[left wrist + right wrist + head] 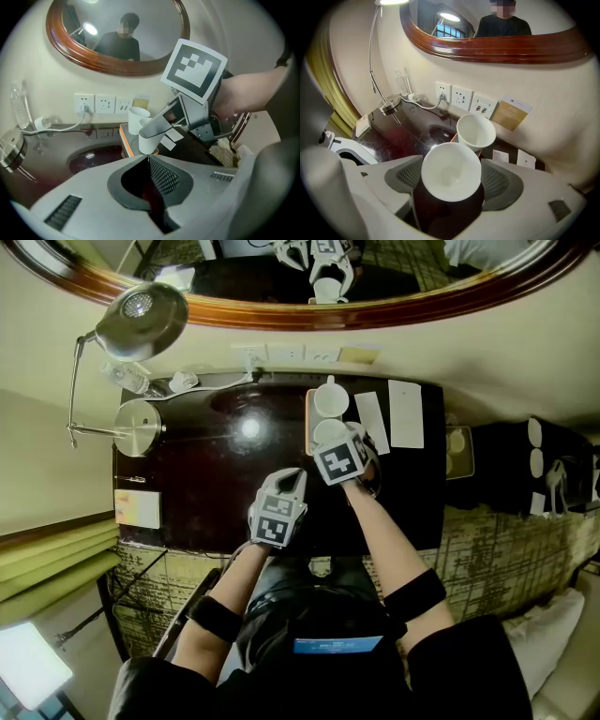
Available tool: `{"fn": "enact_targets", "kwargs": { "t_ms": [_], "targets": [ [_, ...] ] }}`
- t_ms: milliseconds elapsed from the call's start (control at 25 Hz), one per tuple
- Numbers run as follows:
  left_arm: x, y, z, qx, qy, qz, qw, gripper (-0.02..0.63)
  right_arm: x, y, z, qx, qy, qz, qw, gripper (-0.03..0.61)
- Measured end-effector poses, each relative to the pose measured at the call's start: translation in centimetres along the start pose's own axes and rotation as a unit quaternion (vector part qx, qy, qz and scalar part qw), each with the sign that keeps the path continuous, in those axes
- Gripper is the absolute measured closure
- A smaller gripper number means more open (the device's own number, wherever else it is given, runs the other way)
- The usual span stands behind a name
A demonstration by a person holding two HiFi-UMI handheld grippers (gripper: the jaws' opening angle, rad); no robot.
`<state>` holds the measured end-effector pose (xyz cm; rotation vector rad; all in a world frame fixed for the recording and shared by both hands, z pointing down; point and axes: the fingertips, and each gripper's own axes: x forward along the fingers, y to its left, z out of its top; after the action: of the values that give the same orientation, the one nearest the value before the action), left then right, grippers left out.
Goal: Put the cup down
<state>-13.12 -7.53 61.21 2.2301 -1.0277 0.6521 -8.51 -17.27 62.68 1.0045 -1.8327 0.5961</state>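
A white cup (pixel 451 171) sits between the jaws of my right gripper (pixel 451 177), whose pads press on both its sides. In the head view this cup (pixel 330 433) hangs over the near end of an orange-rimmed tray (pixel 308 418), held by the right gripper (pixel 336 441). A second white cup (pixel 331 399) stands upright on the tray just behind it. My left gripper (pixel 290 476) is shut and empty over the dark desk, left of and nearer than the tray. From the left gripper view (pixel 148 157), the held cup (pixel 146 141) is just ahead.
A desk lamp (pixel 141 320) with a round base (pixel 139 426) occupies the desk's left side. Wall sockets (pixel 286 354) and a plugged cable run along the back. White paper cards (pixel 405 413) lie right of the tray. A notepad (pixel 138 508) rests at the front left corner.
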Motion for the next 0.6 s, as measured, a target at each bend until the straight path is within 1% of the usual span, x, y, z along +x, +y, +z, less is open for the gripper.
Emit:
{"fn": "enact_targets", "kwargs": {
  "t_ms": [200, 320, 440, 600],
  "targets": [
    [0.06, 0.06, -0.21, -0.002, 0.002, -0.001, 1.0, 0.612, 0.87, -0.13, -0.61, 0.02, 0.005, 0.002, 1.0, 0.179],
    [0.07, 0.14, -0.5, -0.002, 0.004, 0.0, 1.0, 0.612, 0.6, -0.26, -0.01, 0.016, -0.005, -0.003, 1.0, 0.179],
    [0.09, 0.19, -0.62, -0.004, 0.005, 0.0, 1.0, 0.612, 0.81, -0.07, -0.4, 0.023, -0.001, 0.001, 1.0, 0.178],
    [0.09, 0.25, -0.83, -0.005, 0.006, -0.001, 1.0, 0.612, 0.65, -0.28, -0.35, 0.019, -0.005, -0.007, 1.0, 0.17]
  ]
}}
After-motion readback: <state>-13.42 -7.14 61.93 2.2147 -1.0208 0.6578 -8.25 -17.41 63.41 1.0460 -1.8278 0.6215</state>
